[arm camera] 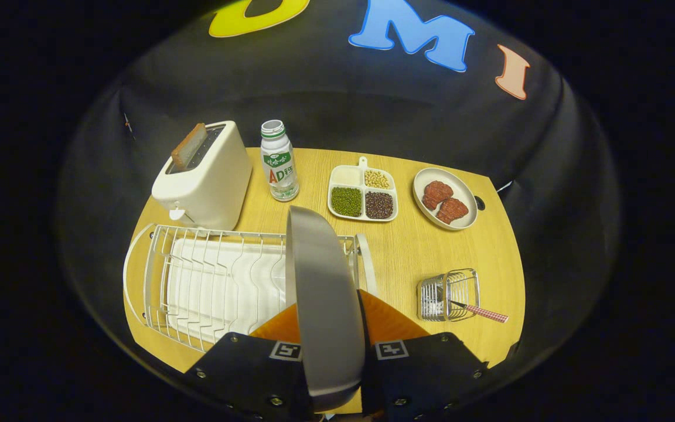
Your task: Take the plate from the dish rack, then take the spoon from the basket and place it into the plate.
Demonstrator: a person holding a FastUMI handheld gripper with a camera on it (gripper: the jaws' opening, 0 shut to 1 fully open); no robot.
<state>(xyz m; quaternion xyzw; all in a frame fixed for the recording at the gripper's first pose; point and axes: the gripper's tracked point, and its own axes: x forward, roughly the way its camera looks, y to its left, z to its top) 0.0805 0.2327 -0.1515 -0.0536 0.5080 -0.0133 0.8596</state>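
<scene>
Gripper (330, 346) fingers clamp the grey plate (320, 293) on edge — above the dish rack (197, 281).

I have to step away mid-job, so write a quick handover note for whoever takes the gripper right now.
Gripper: shut on the plate, held on edge between both fingers, above the dish rack.
Spoon: lying in the wire basket past the right finger, checked handle poking out over the table.
Done: plate is out of the rack.
Left: set the plate flat on bare table, let go, pick the spoon from the basket, put it in the plate.
</scene>
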